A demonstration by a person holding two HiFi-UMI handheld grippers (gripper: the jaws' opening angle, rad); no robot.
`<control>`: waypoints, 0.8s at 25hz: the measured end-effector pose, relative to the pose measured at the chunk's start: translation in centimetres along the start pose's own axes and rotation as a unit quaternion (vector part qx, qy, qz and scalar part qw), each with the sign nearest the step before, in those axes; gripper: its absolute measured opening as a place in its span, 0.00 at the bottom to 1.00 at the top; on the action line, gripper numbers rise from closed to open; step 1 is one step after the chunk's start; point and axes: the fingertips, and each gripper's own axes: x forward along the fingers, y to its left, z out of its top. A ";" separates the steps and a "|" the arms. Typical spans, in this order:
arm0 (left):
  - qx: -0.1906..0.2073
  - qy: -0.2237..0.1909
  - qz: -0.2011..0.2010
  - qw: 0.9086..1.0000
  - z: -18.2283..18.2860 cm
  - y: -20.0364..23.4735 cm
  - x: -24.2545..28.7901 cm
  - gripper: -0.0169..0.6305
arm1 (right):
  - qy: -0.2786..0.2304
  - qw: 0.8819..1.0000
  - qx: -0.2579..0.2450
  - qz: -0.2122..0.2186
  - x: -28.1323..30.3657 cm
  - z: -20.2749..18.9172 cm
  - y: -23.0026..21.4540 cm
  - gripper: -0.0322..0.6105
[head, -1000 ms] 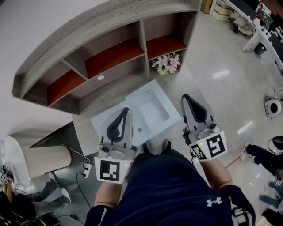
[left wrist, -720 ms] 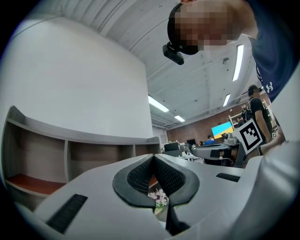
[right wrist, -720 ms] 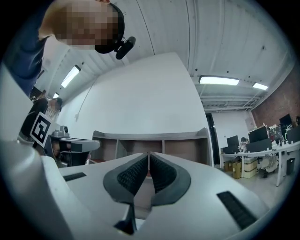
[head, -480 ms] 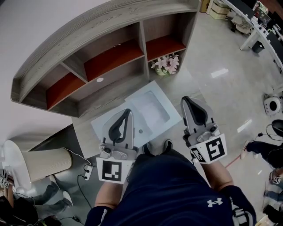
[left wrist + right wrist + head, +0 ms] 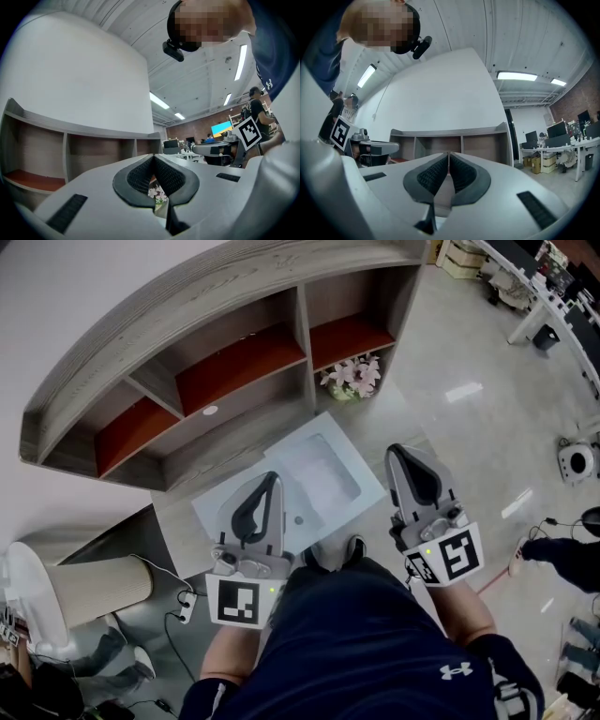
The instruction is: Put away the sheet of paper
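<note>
A low white table (image 5: pixel 225 501) stands on the floor in front of me in the head view. On it lies a paler rectangle (image 5: pixel 317 465) that looks like the sheet of paper. My left gripper (image 5: pixel 273 478) hangs over the table's near left part, jaws pressed together with nothing between them. My right gripper (image 5: pixel 397 450) is held just past the table's right edge, also shut and empty. The left gripper view shows its closed jaws (image 5: pixel 153 157) aimed at the shelf unit (image 5: pixel 70 150). The right gripper view has its closed jaws (image 5: pixel 448 153) pointing at the same shelves (image 5: pixel 454 140).
A curved wooden shelf unit (image 5: pixel 216 362) with red-brown boards stands behind the table. A bunch of pink flowers (image 5: pixel 353 376) sits at its right foot. A beige cylinder (image 5: pixel 94 582) and a power strip (image 5: pixel 185 601) lie at the left. Desks and a person's legs (image 5: pixel 562 554) are at the right.
Both grippers stay shut and almost still. The legs at the right edge have shifted a little.
</note>
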 end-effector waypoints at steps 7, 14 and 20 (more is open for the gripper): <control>0.002 0.005 -0.001 1.000 -0.2 0.4 0.5 0.05 | 0.004 1.000 0.008 0.002 0.3 -0.3 -0.2 0.08; -0.001 0.009 -0.001 1.000 -0.6 0.7 0.8 0.05 | 0.006 1.000 0.012 -0.002 0.6 -0.5 -0.6 0.08; -0.005 0.018 0.001 1.000 -1.3 0.7 0.8 0.05 | 0.010 1.000 0.018 -0.006 0.5 -1.0 -0.8 0.08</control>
